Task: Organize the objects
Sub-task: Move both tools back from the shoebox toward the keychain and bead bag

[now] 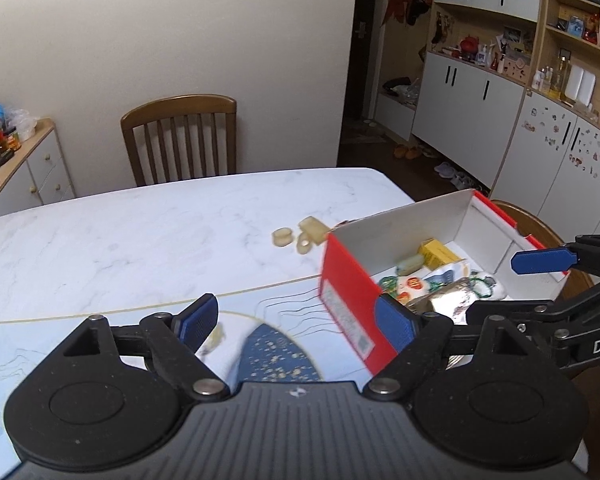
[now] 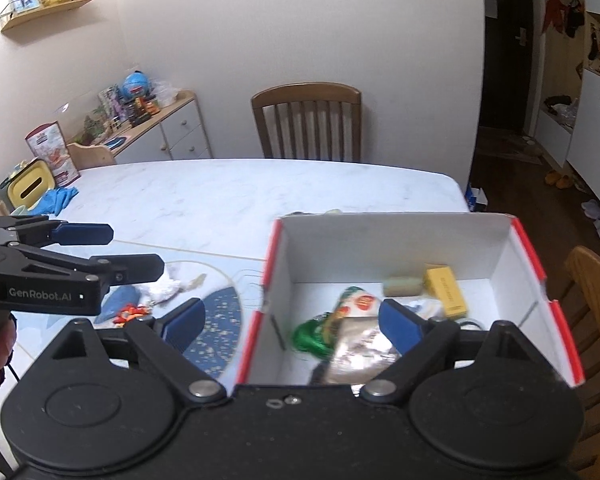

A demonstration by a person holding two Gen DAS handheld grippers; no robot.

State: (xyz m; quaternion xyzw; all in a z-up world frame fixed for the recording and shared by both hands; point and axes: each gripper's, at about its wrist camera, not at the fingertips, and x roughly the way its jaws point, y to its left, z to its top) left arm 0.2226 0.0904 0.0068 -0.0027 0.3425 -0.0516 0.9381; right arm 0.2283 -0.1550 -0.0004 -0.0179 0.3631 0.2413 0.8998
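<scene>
Both tongs stand apart and grip nothing: my left tongs (image 1: 296,320) hang over the near patterned mat, their right pad just beside the box's red near-left wall, and my right tongs (image 2: 292,326) straddle that same wall from the other side, one pad over the mat, one above the box's contents.

Largest first: the counter (image 1: 120,240) is white marble, its far half bare and open up to the rounded far edge, where a wooden chair (image 1: 180,140) stands. The blue mat (image 1: 276,356) covers the near edge. The red-and-white box (image 1: 352,304) sits at the counter's right edge, open-topped, with another chair beyond it. Inside lie a silvery packet (image 2: 360,356), a white snack bag (image 2: 360,304), a yellow carton (image 2: 448,290), a pale green block (image 2: 402,286) and a green ring (image 2: 310,338). Left of the box's far corner, small beige pieces (image 1: 300,234) lie loose on the marble.
</scene>
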